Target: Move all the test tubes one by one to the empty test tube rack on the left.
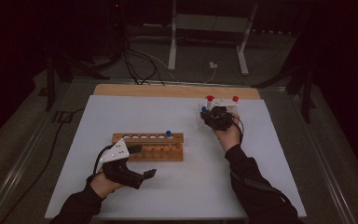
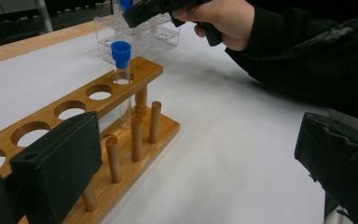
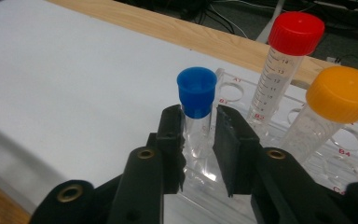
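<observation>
rack (image 2: 135, 70): varnished wood, smooth | tube holder (image 3: 279, 186): clear glossy plastic | table sheet (image 1: 168, 186): matt white | tongs (image 3: 200, 140): matt black

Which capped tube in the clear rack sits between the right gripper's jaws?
The blue-capped tube; the red-capped tube and orange-capped tube stand apart, untouched.

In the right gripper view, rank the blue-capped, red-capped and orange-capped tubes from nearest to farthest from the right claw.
1. Blue-capped tube: between the right claw's jaws, gripped just below its cap.
2. Orange-capped tube: right of the claw, in the clear rack.
3. Red-capped tube: behind, farther back in the rack, upper right.
</observation>
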`<act>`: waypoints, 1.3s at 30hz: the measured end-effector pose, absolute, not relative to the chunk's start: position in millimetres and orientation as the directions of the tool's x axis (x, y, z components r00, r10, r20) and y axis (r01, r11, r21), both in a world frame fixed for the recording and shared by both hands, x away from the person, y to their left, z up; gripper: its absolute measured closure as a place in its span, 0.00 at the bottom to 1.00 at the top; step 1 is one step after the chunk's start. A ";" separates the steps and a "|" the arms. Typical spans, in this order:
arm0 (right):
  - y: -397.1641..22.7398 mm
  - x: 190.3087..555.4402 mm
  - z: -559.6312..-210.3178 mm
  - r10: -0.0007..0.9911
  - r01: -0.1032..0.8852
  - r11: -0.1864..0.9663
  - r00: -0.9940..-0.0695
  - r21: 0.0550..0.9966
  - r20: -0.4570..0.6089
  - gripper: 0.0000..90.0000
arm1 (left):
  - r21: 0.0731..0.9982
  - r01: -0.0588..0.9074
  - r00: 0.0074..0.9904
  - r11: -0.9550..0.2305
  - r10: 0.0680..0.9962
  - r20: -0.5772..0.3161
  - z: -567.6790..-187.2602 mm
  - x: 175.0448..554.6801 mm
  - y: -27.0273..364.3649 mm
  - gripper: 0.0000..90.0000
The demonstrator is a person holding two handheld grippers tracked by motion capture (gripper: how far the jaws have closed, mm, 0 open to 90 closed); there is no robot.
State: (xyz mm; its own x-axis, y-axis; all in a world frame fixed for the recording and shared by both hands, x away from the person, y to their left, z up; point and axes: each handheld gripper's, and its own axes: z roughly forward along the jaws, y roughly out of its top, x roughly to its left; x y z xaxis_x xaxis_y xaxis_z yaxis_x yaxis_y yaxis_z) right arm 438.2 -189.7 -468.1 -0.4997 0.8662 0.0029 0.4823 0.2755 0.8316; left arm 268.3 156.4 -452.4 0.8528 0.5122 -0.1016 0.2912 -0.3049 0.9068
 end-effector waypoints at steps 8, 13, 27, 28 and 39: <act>-188.0 440.3 -471.4 0.868 0.489 0.282 -0.497 0.826 -0.002 0.84 | 0.907 0.294 0.850 -0.301 0.515 -0.105 -452.8 269.1 157.2 0.02; -189.5 441.3 -470.1 0.869 0.497 0.272 -0.495 0.824 0.012 0.85 | 0.906 0.298 0.850 -0.302 0.516 -0.108 -453.3 269.3 156.5 0.02; -192.1 433.6 -439.9 0.860 0.445 0.282 -0.511 0.850 -0.017 0.85 | 0.906 0.300 0.851 -0.297 0.512 -0.114 -451.1 270.4 156.7 0.02; -192.2 432.2 -436.3 0.859 0.438 0.282 -0.511 0.853 -0.022 0.85 | 0.907 0.299 0.853 -0.297 0.510 -0.114 -450.8 270.4 156.6 0.02; -195.3 409.7 -405.8 0.819 0.394 0.320 -0.573 0.862 -0.043 0.85 | 0.902 0.299 0.865 -0.311 0.487 -0.119 -444.6 271.7 151.7 0.02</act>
